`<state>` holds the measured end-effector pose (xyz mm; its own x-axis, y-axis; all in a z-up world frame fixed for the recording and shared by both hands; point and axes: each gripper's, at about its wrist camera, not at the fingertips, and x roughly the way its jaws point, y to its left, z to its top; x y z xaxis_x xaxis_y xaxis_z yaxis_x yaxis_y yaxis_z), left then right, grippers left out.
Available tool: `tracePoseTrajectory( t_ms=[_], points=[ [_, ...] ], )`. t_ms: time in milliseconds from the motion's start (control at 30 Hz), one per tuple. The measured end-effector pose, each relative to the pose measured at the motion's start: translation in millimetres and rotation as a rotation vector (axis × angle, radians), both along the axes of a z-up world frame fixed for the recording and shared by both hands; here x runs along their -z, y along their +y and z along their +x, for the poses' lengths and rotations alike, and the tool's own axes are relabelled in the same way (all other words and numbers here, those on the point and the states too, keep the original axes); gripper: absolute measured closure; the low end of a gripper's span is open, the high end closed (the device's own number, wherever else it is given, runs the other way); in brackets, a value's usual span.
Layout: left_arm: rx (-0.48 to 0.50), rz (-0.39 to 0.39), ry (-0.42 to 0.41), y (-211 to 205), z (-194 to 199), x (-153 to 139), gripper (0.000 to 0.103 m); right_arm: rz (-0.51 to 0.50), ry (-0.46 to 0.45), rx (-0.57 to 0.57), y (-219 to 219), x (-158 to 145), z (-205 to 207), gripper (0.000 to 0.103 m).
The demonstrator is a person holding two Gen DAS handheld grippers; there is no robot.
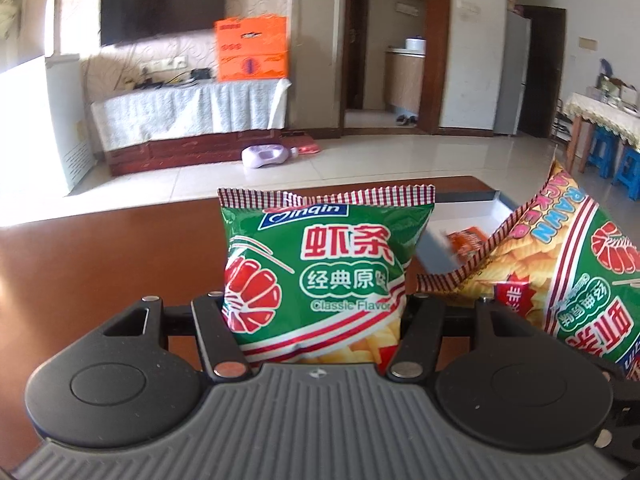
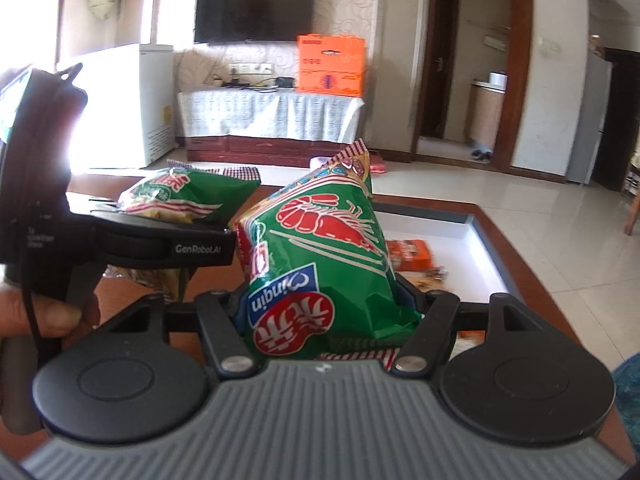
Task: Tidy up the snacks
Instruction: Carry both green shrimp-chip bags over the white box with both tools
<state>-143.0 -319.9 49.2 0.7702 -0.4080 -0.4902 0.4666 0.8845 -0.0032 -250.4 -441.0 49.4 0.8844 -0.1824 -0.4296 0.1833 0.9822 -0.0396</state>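
My left gripper [image 1: 316, 300] is shut on a green shrimp-chip bag [image 1: 320, 264], which stands upright between the fingers above the brown table [image 1: 100, 260]. My right gripper [image 2: 326, 296] is shut on a second green shrimp-chip bag [image 2: 324, 256], held upside down and tilted. That second bag [image 1: 580, 272] also shows at the right of the left wrist view. In the right wrist view the left gripper's body [image 2: 168, 246] and its bag [image 2: 188, 196] sit close on the left, with a hand [image 2: 52, 316] on the grip.
A white-lined open drawer [image 2: 472, 248] sits in the table's far right part, with an orange snack packet [image 2: 412, 254] inside it. Beyond the table edge lies tiled floor [image 1: 380, 160], a TV cabinet with an orange box [image 1: 252, 48], and blue stools [image 1: 604, 156].
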Motion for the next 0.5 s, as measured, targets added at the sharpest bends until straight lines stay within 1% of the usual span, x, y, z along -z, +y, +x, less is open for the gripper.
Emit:
tracePoseTrajectory(
  t_ms=[100, 200, 300, 500],
  points=[
    [0.033, -0.007, -0.006, -28.1, -2.4, -2.2, 0.038, 0.009, 0.002, 0.047, -17.3, 2.5, -2.4, 0.034],
    [0.069, -0.021, 0.001, -57.9, -3.8, -2.0, 0.038, -0.003, 0.01, 0.096, -33.3, 5.1, -2.0, 0.034],
    [0.106, -0.014, -0.01, -90.7, -3.8, -1.5, 0.038, 0.009, 0.027, 0.142, -51.1, 10.4, -1.3, 0.034],
    [0.156, -0.023, -0.02, -143.1, 16.4, -4.2, 0.038, 0.034, 0.07, 0.187, -76.3, 22.8, 2.3, 0.034]
  ],
)
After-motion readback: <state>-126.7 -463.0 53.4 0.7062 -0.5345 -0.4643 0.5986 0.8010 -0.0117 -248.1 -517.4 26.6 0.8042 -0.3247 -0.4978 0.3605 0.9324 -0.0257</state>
